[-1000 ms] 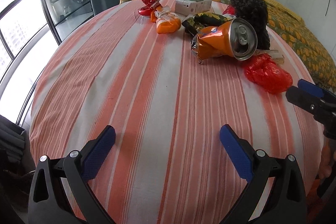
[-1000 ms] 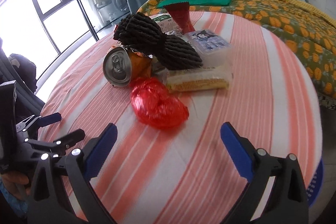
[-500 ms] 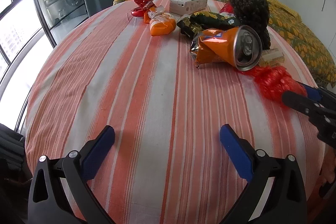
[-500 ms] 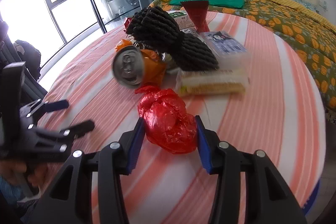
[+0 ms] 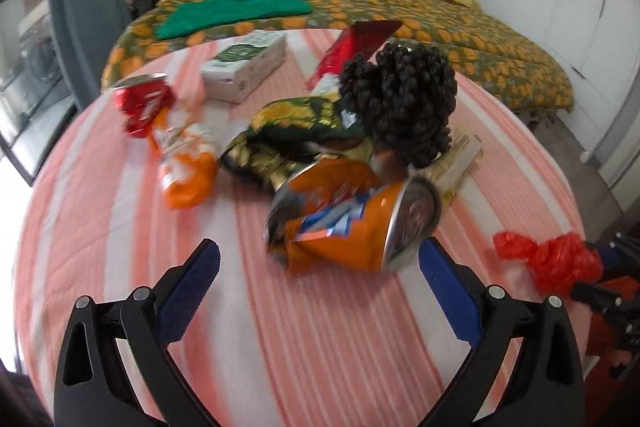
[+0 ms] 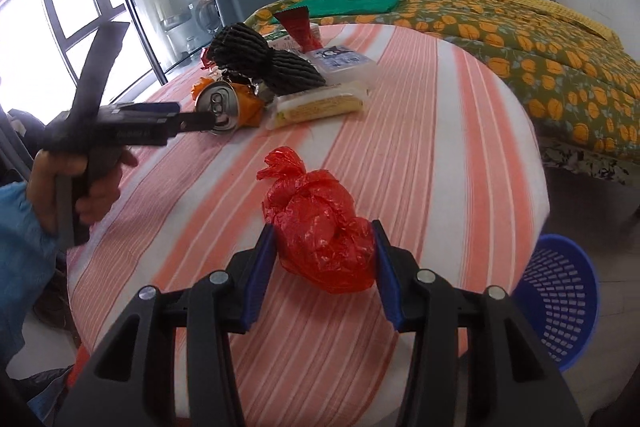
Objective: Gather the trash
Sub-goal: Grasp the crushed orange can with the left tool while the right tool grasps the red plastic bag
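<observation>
- Between the blue pads of the right tongs [image 6: 323,263], above the striped desk [image 6: 440,131], sits the red plastic bag [image 6: 320,227], clamped; the jaws have just been closing onto it.
- The blue basket [image 6: 560,299] lies low to the right, beyond the desk edge, its bottom cut off.
- The left tongs [image 5: 316,281] gape wide just before the crushed orange can [image 5: 352,223], which is blurred.
</observation>
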`<state>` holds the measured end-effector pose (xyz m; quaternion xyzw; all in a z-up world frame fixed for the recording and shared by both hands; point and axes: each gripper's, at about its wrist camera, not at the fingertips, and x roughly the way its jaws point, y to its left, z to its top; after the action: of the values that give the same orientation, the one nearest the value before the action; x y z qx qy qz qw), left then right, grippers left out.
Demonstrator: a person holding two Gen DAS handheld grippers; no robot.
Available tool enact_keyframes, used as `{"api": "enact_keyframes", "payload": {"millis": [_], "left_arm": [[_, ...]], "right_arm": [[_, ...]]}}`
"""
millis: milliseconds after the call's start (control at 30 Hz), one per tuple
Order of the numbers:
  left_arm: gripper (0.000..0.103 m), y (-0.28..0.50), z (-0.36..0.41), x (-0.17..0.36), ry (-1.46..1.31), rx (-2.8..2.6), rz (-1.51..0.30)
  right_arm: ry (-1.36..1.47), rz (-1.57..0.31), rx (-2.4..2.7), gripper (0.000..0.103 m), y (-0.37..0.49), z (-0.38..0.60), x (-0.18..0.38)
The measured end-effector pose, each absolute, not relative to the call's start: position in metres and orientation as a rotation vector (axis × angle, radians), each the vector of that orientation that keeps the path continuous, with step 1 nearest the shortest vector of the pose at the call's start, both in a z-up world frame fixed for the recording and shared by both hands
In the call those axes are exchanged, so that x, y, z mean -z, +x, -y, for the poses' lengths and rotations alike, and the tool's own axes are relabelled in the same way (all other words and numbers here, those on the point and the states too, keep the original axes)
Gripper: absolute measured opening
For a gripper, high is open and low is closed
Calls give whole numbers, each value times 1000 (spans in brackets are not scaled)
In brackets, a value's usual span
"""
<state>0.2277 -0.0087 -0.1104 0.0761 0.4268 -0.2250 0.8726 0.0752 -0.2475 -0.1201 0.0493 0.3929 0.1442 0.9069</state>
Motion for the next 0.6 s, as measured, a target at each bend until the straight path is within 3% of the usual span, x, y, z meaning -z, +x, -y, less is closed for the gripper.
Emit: {"api": "enact_keyframes", "payload": {"millis": [400, 600], "left_arm": [[98, 191, 24, 104, 165, 773, -860], [98, 192, 32, 99, 224, 628, -823]], "right_arm": [[153, -852, -299, 46, 76, 264, 120], [121, -888, -308, 47, 82, 262, 121]]}}
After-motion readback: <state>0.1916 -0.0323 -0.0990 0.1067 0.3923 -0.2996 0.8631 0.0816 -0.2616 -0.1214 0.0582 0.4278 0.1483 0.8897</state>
